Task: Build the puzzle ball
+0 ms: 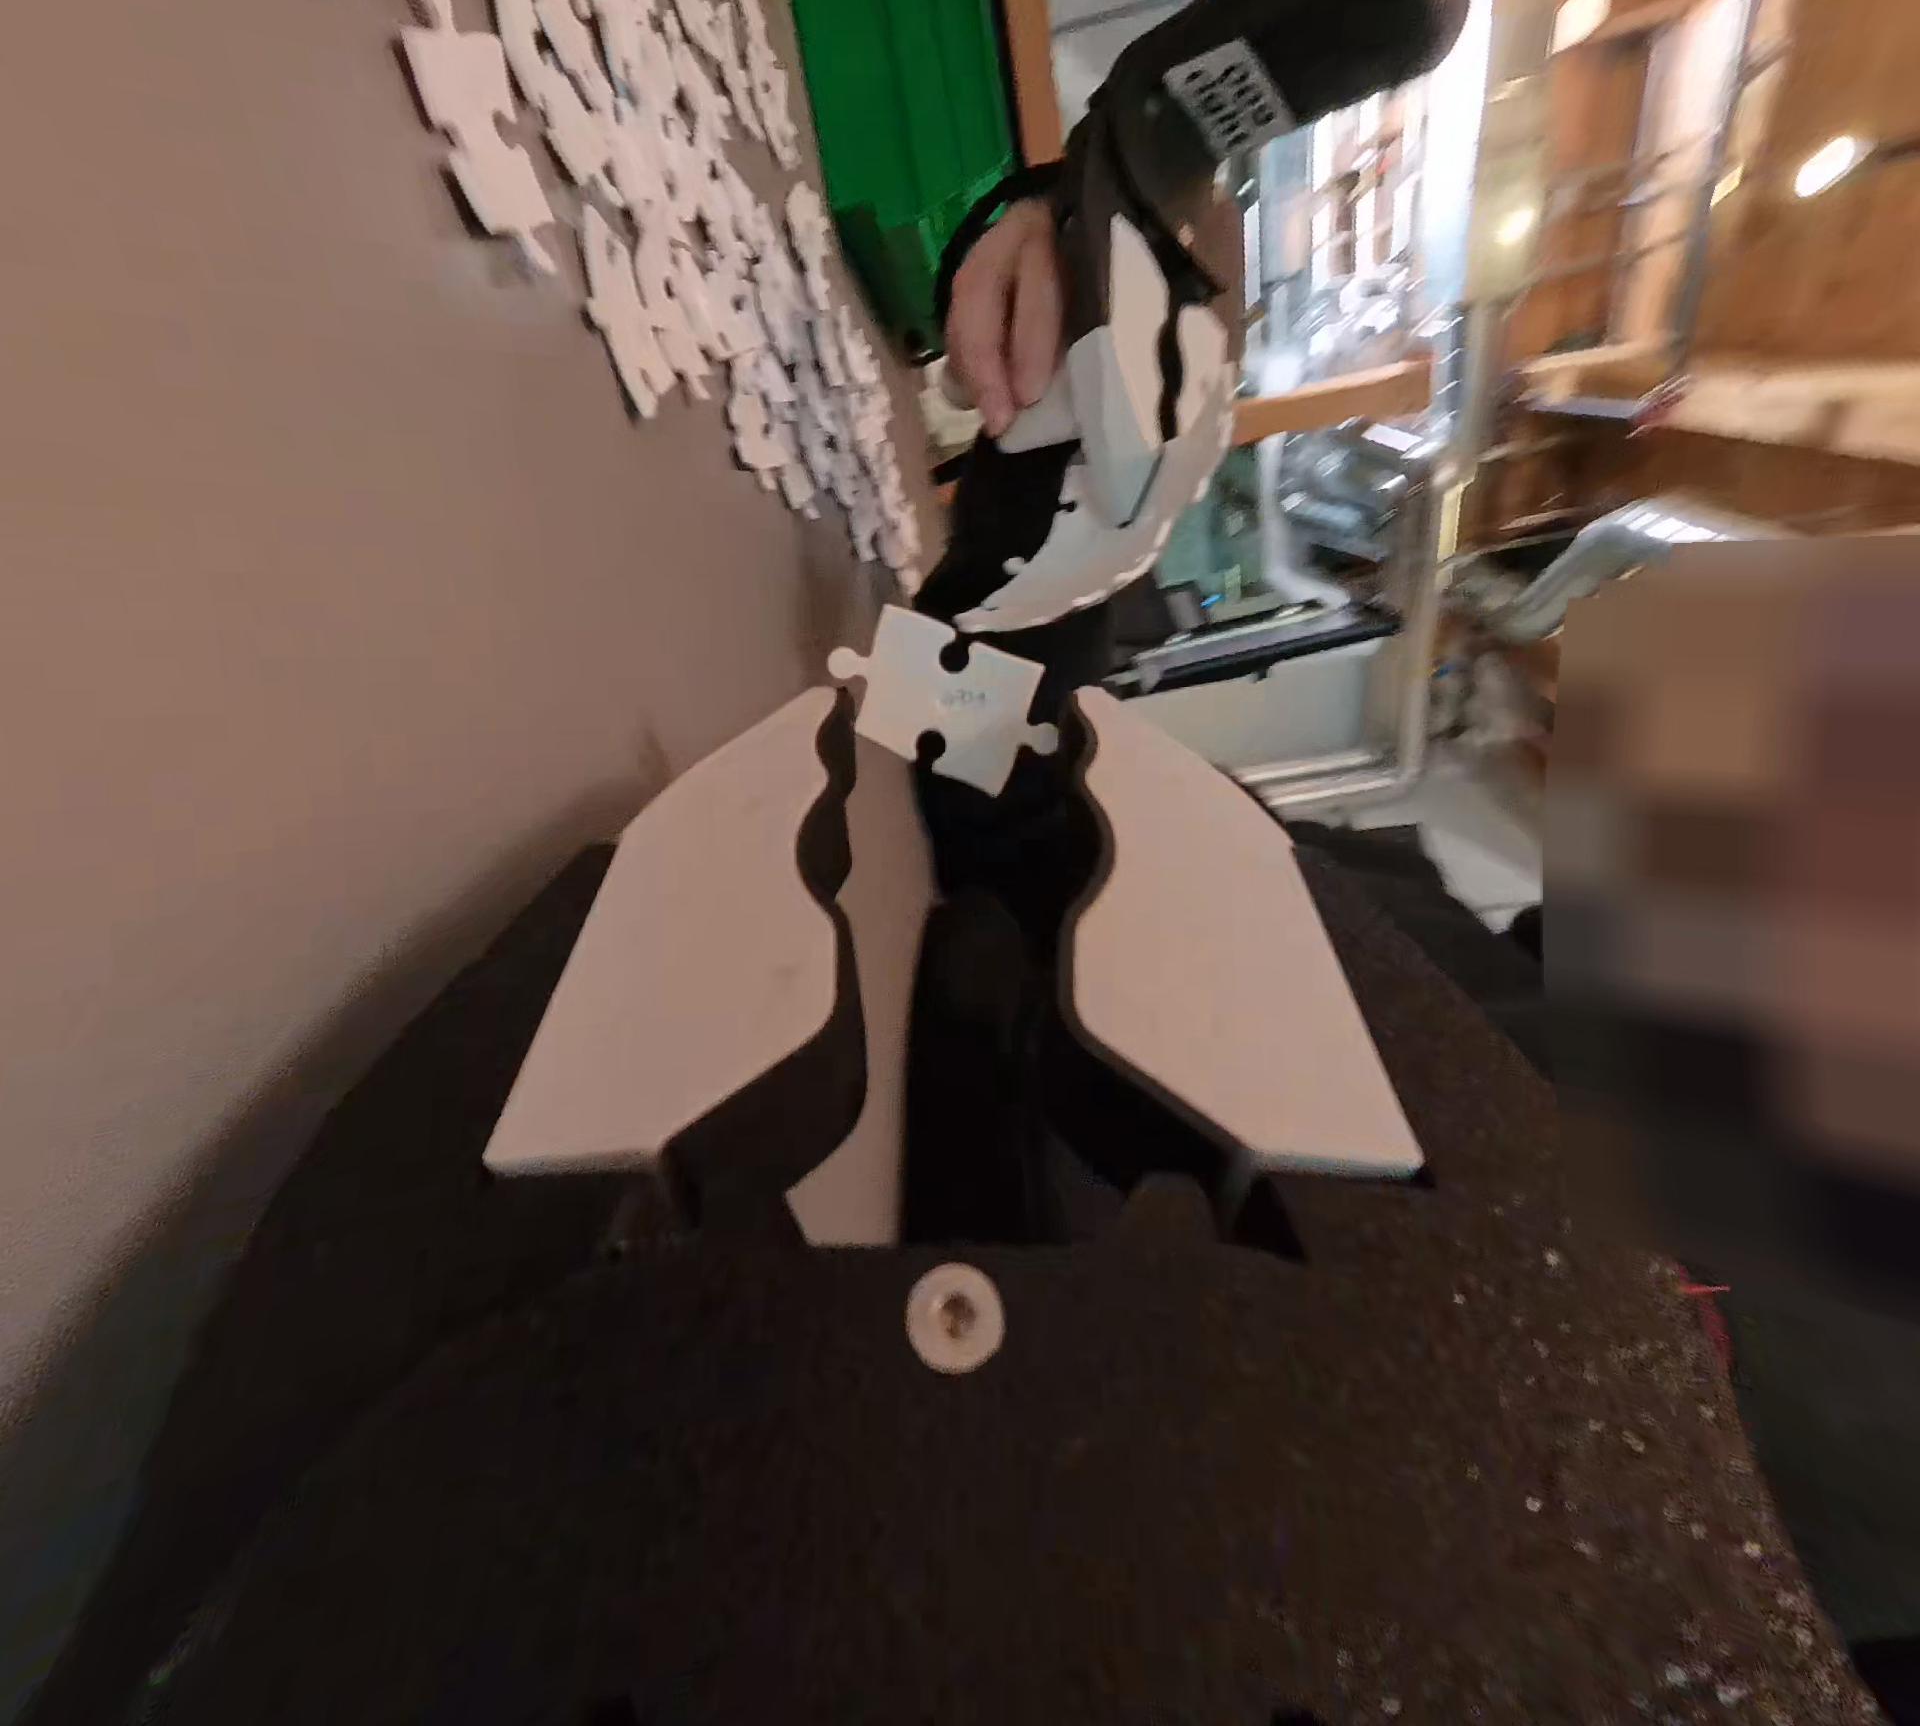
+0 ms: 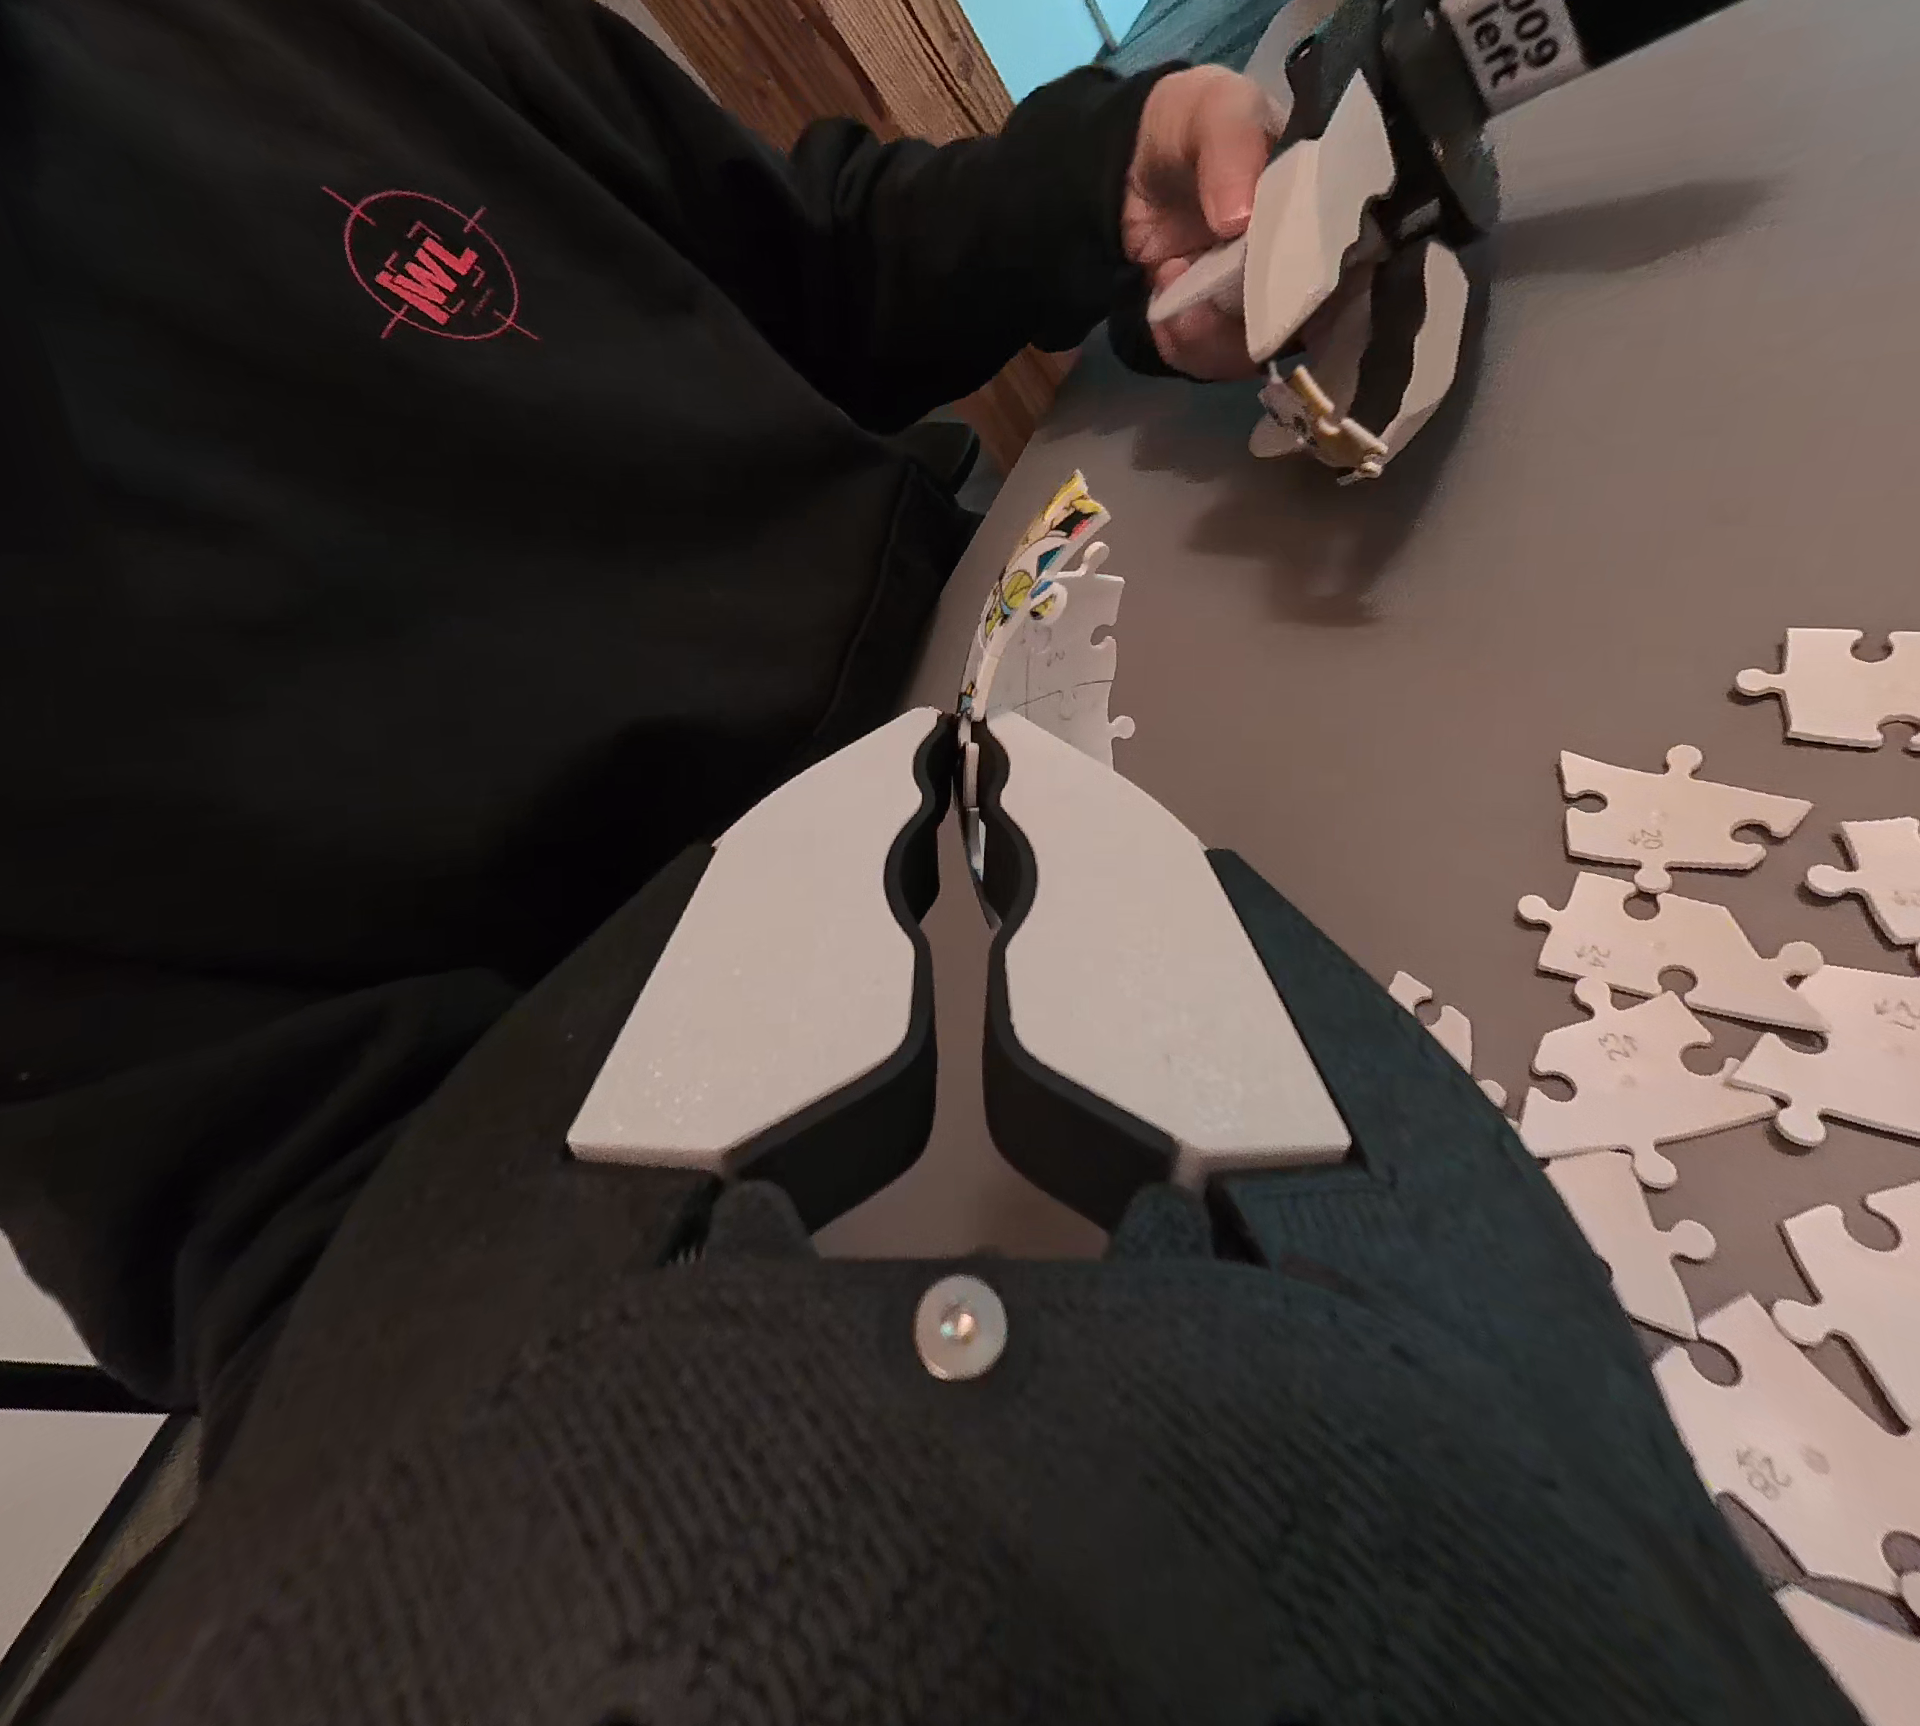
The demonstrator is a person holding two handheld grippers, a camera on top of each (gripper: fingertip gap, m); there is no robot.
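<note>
White, single and face-down, the loose puzzle piece is pinched at its corners between the tips of the left claw, at twelve o'clock in the left wrist view. Just beyond it, toward one o'clock, the right claw is clamped on the curved assembled section, whose knobbed rim nearly touches the piece.

From the right wrist view the right claw grips that section edge-on, printed side toward the person.

The hold on the piece looks thin, so pushing the tab home could twist it loose and drop it; likely causes are the shallow grip and a poor angle between the two curved edges. The section is also held by one rim only and may flex or unlink under pressure.

Farther off, many loose pieces lie white side up at three to four o'clock on the grey counter. A black sleeve sits at eleven o'clock; nothing blocks the join.
</note>
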